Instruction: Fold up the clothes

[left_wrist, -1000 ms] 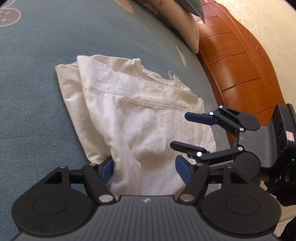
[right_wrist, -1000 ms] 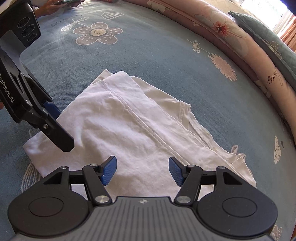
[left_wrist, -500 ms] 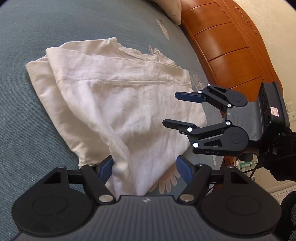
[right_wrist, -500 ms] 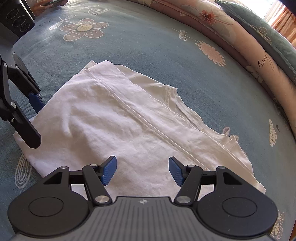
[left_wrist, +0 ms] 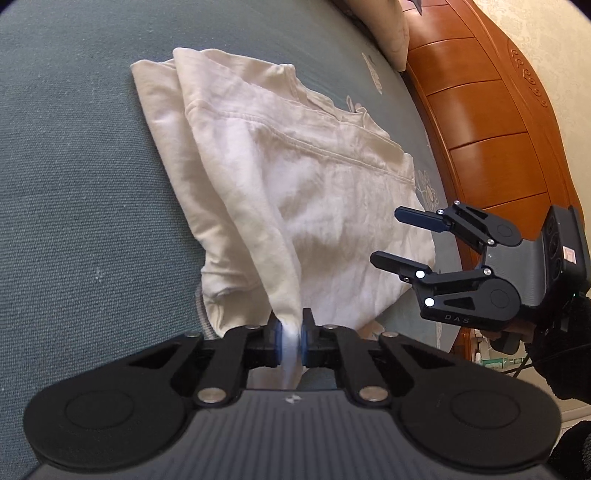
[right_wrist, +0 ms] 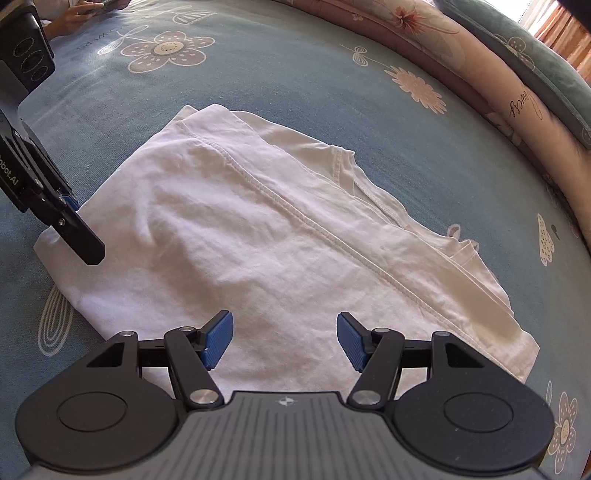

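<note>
The left gripper (left_wrist: 290,336) is closing its jaws, and a bunched corner of the white shirt (left_wrist: 295,192) is already pinched between the blue pads (left_wrist: 274,341). The right gripper (right_wrist: 284,339) hangs with jaws spread wide and nothing between them, over the shirt's near edge. The shirt lies half-folded and creased on the blue flowered bedspread (right_wrist: 295,66). Pillows (right_wrist: 480,74) line its far side, and a wooden headboard (left_wrist: 491,122) stands behind. A person's hand (right_wrist: 79,13) shows at the far corner.
</note>
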Tool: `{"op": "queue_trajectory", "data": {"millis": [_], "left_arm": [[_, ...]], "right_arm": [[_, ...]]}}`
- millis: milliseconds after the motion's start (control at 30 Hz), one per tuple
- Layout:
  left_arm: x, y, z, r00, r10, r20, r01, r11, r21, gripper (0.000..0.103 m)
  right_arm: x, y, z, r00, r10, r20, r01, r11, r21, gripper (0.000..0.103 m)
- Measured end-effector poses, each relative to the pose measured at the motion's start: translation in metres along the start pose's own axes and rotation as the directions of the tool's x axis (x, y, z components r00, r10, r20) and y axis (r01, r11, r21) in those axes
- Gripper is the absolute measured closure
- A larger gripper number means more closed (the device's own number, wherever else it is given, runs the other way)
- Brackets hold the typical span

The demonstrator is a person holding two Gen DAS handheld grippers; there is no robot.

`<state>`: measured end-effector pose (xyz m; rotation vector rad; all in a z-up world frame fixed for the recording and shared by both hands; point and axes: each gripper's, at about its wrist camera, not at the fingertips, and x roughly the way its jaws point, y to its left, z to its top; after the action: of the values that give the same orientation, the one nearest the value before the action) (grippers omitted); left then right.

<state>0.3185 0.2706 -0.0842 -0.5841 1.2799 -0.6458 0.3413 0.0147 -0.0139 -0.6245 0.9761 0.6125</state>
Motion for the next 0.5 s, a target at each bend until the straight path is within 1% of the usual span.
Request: {"op": "queue_trajectory", "data": {"millis": [67,100,167,233,300,400,467,500], "left_arm": [[-0.008,0.005,-0.008,0.999,0.044,0.015,-0.043,0.999,-0.022,0.096],[-0.012,0.01,-0.012,0.999,0.047,0.018,-0.046,0.997,-0.059,0.096],[-0.022,0.016,-0.019,0.997,0.072,0.034,-0.069,0.993,-0.093,0.094],[-0.031,0.014,-0.02,0.993,0.115,0.038,-0.112,0.99,-0.091,0.094],[-0.041,0.005,-0.015,0.986,0.139,0.087,-0.135,0.989,-0.058,0.094],[-0.037,-0.009,0.003,0.984,0.089,0.152,-0.089,0.996,-0.008,0.091],[-0.034,-0.018,0.014,0.98,0.054,0.194,-0.06,0.998,0.027,0.081],[-0.031,-0.022,0.02,0.978,0.042,0.205,-0.052,0.998,0.042,0.079]], "right_arm": [[-0.002,0.001,0.0,1.0,0.002,0.006,-0.002,1.0,-0.013,0.036],[-0.002,0.001,0.0,1.0,0.0,0.004,0.0,1.0,-0.016,0.036],[-0.001,0.001,0.0,1.0,-0.004,-0.001,0.004,1.0,-0.015,0.036],[-0.003,0.0,0.001,1.0,-0.002,0.004,0.002,1.0,-0.008,0.036],[-0.004,0.0,0.002,1.0,-0.001,0.009,0.001,1.0,-0.003,0.036],[-0.003,0.003,0.002,1.0,0.001,0.011,-0.001,1.0,-0.005,0.036],[-0.001,0.006,0.002,1.0,0.006,0.01,-0.006,1.0,-0.003,0.036],[-0.001,0.008,0.002,1.0,0.007,0.008,-0.007,1.0,-0.002,0.036]]}}
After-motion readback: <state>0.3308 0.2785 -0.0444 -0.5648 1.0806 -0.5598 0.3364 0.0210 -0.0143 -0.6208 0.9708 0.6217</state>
